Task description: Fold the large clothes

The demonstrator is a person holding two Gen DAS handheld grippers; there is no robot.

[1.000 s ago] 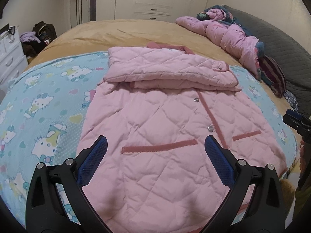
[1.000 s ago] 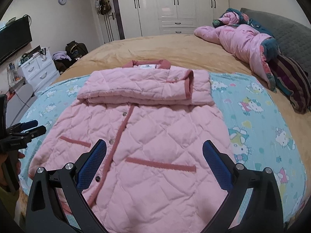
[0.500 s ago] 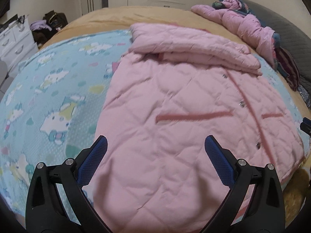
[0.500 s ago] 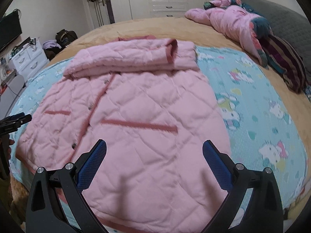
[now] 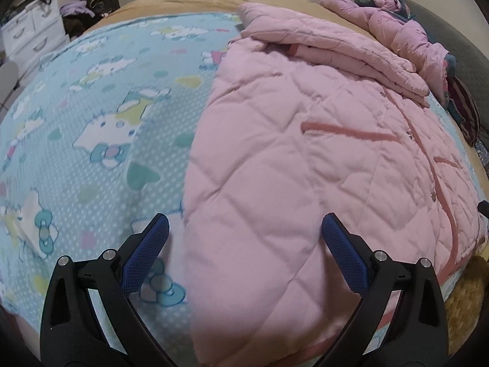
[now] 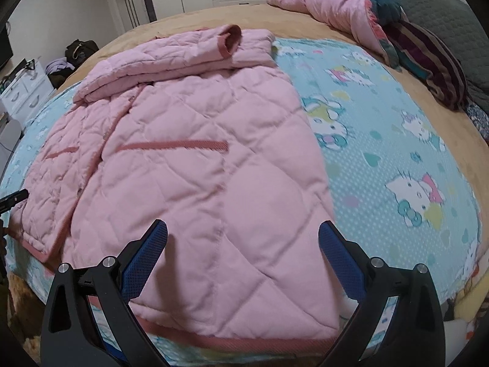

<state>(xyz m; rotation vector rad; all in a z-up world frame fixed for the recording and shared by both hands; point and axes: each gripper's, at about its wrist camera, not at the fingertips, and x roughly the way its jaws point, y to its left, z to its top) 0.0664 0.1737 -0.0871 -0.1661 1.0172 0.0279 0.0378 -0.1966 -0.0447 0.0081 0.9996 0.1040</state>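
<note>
- Far left, white drawer unit (image 5: pixel 30 30) off the bed; drawers shut, contents not visible. Dark bag (image 5: pixel 99 0) with clothes heaped beside it on the floor.
- Your left gripper (image 5: pixel 244 229) hangs low over the near-left corner of the pink quilted coat (image 5: pixel 305 183); jaws spread wide, holding nothing. Its left finger (image 5: pixel 145 253) sits over the cartoon-cat blanket (image 5: pixel 91 122), the right finger over the coat.
- Coat lies flat, front up, on the blanket; sleeves folded across the far end into a stack (image 6: pixel 183 58).
- Open blanket to the coat's left, clear room there.
- Your right gripper (image 6: pixel 243 235) hovers over the coat's near-right part; jaws wide apart, empty. Coat hem (image 6: pixel 244 341) runs just short of the blanket's near edge.
- Open blanket (image 6: pixel 397 137) right of the coat.
- Far right, a rumpled pink padded jacket (image 6: pixel 330 3) and striped dark cloth (image 6: pixel 434 61) lie well apart from the coat, by the grey headboard (image 6: pixel 443 9).
</note>
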